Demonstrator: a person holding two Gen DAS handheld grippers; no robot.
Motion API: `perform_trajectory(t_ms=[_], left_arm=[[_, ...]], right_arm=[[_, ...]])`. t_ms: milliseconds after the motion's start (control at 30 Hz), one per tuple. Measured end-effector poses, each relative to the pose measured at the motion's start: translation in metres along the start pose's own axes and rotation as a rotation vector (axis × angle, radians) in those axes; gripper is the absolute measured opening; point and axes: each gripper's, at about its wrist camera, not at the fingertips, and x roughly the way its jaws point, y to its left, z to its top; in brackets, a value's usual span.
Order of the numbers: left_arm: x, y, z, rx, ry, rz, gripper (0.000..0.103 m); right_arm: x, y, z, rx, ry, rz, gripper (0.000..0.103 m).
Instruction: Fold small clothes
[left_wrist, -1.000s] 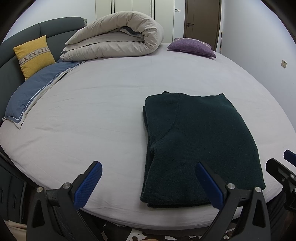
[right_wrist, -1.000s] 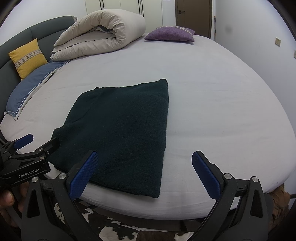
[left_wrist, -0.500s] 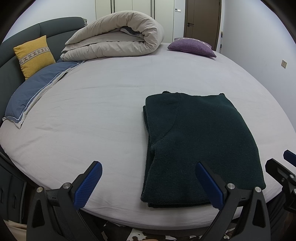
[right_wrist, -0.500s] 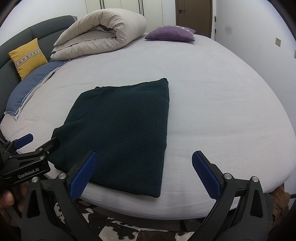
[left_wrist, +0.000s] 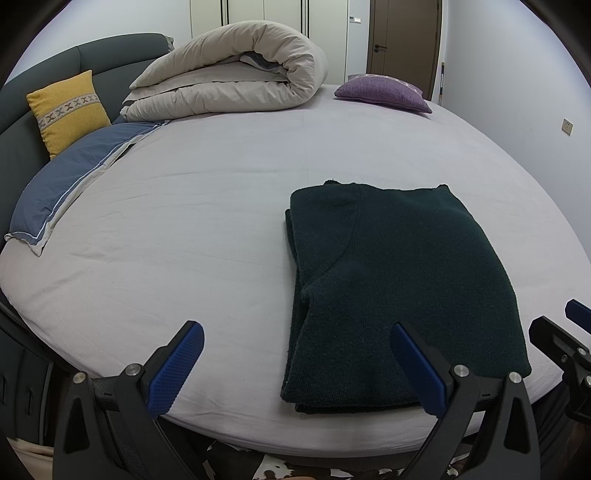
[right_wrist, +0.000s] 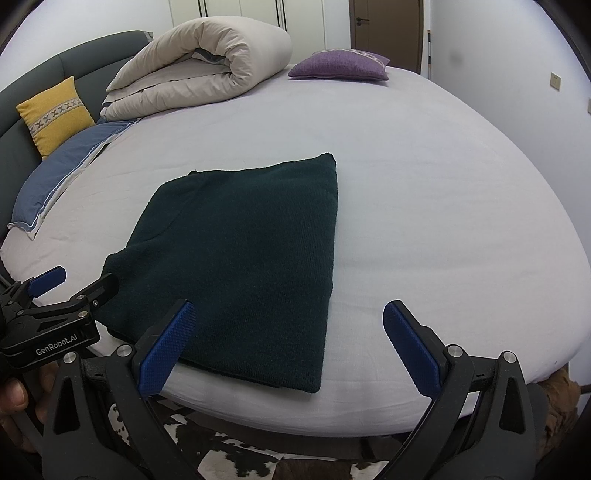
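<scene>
A dark green knitted sweater (left_wrist: 399, 280) lies folded into a rectangle near the front edge of the round bed (left_wrist: 207, 206); it also shows in the right wrist view (right_wrist: 243, 258). My left gripper (left_wrist: 295, 365) is open and empty, held at the bed's front edge, its right finger over the sweater's near edge. My right gripper (right_wrist: 288, 343) is open and empty, also at the front edge, its left finger over the sweater's near right part. The left gripper also shows at the left of the right wrist view (right_wrist: 70, 280).
A rolled beige duvet (left_wrist: 236, 74) lies at the back of the bed. A purple cushion (left_wrist: 384, 92) sits at the back right, a yellow cushion (left_wrist: 68, 110) and a blue pillow (left_wrist: 74, 177) at the left. A cowhide rug (right_wrist: 229, 454) lies on the floor below.
</scene>
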Motion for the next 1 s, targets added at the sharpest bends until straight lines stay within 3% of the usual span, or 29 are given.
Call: perform_trajectory(t_ms=[1000], left_arm=[[0.0027, -0.0007, -0.0067, 0.004, 0.003, -0.003, 0.103]], right_arm=[[0.0052, -0.0041, -0.0007, 0.006, 0.012, 0.008, 0.103]])
